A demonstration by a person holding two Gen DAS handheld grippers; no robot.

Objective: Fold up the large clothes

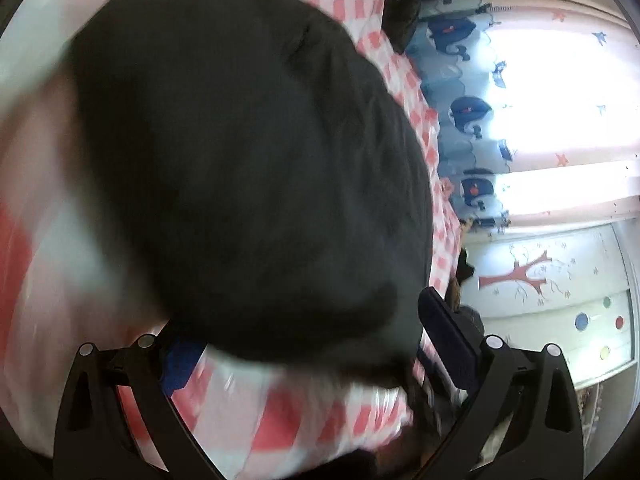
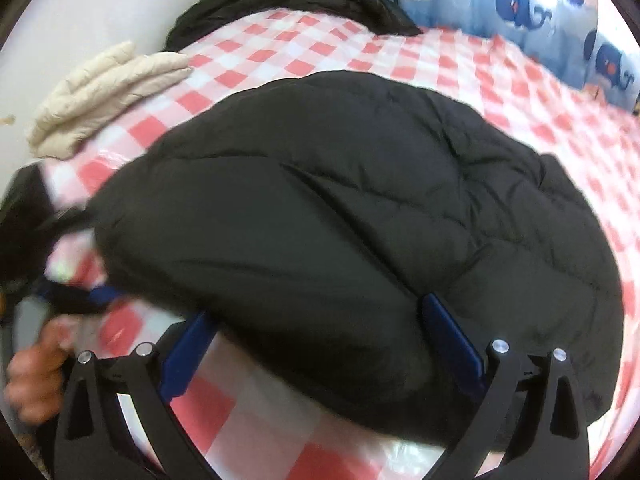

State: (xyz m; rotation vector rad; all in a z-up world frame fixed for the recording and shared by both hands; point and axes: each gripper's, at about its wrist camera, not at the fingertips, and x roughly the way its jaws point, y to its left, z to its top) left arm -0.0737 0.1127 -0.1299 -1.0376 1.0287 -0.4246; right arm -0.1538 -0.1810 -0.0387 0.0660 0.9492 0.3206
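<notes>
A large black puffer jacket (image 2: 340, 208) lies bunched on the bed with the red-and-white checked cover (image 2: 360, 52). It fills the left wrist view (image 1: 240, 160), blurred. My right gripper (image 2: 316, 332) is open, its blue pads wide apart at the jacket's near edge, with fabric bulging between them. My left gripper (image 1: 304, 344) is open too, its fingers spread around the jacket's near edge. In the right wrist view the left gripper (image 2: 80, 296) appears blurred at the left, with a hand (image 2: 36, 368) below it.
A beige puffer garment (image 2: 104, 92) lies at the bed's far left by the white wall. Another dark garment (image 2: 288, 4) lies at the bed's far end. Whale-print curtain (image 1: 468, 112) and bright window are to the right of the bed.
</notes>
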